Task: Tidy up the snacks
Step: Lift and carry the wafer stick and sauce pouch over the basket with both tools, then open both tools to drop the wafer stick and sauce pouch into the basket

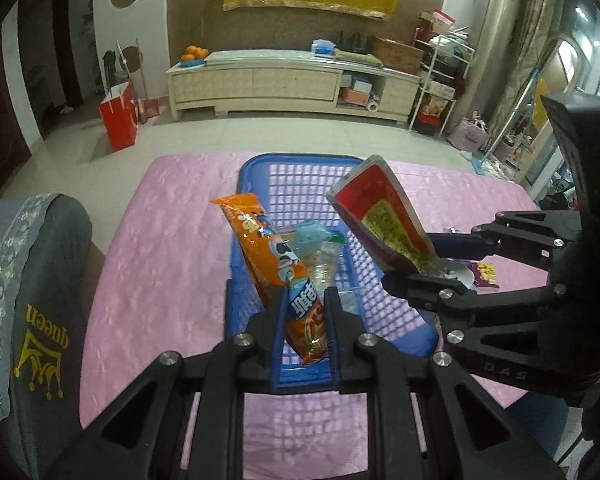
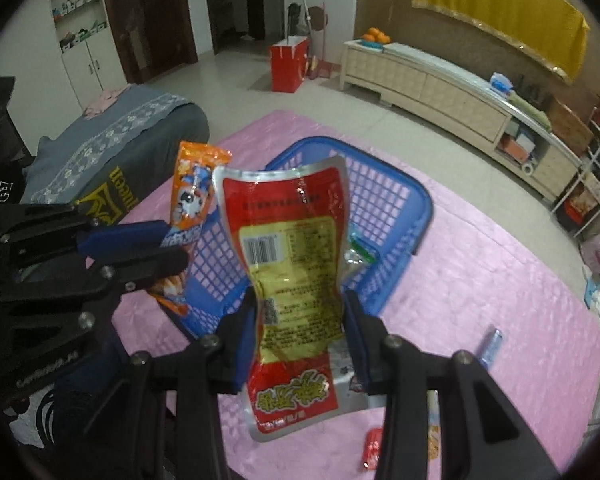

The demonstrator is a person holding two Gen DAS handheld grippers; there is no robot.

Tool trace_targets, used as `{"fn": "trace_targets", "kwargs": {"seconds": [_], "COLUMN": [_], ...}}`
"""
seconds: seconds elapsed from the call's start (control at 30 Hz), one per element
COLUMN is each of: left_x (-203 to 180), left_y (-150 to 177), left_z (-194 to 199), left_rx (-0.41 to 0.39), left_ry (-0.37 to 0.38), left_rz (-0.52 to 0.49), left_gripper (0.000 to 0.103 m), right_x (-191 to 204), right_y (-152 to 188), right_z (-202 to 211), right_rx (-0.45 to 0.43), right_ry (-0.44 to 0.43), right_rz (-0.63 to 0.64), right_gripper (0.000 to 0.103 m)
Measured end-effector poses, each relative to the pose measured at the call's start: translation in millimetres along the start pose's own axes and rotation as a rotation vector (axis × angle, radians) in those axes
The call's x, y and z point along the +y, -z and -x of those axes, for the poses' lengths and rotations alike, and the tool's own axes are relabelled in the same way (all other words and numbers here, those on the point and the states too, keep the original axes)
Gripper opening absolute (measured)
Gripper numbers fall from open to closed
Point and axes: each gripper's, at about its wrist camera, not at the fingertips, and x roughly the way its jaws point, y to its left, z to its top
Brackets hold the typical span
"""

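Note:
My left gripper (image 1: 306, 300) is shut on an orange snack packet (image 1: 268, 256) and holds it tilted over the near end of the blue plastic basket (image 1: 300, 162). My right gripper (image 2: 300, 304) is shut on a red and silver snack pouch (image 2: 288, 264) and holds it upright above the basket's (image 2: 416, 200) near rim. The right gripper and its pouch (image 1: 384, 220) also show at the right of the left wrist view. The orange packet (image 2: 194, 196) and the left gripper (image 2: 172, 248) show at the left of the right wrist view. Small clear-wrapped snacks (image 1: 320, 252) lie inside the basket.
The basket stands on a pink cloth (image 1: 160, 248) covering the table. A small red packet (image 2: 374, 450), a blue-tipped tube (image 2: 490, 346) and a purple packet (image 1: 486, 274) lie on the cloth to the right. A grey cushion (image 1: 28, 300) sits at the left.

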Motion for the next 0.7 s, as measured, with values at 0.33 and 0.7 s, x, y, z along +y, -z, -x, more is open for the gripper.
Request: {"fn": "trace_targets", "kwargs": {"seconds": [0.33, 0.7], "left_x": [14.8, 11.6], "left_y": [0.3, 1.3], "left_z": [-13.3, -8.2], "left_rx": [0.03, 0.043], "left_ry": [-0.008, -0.02], "left_rz": [0.043, 0.053], "left_gripper": [0.017, 0.017], "right_x": [18.1, 28.7], "right_y": [-10.9, -6.3], "right_z": [-49.1, -46.2], "right_rx": [0.083, 0.087], "right_ry": [-0.015, 0.054], "right_rz": [0.102, 0.158], "right_gripper": [0.046, 0.086]}}
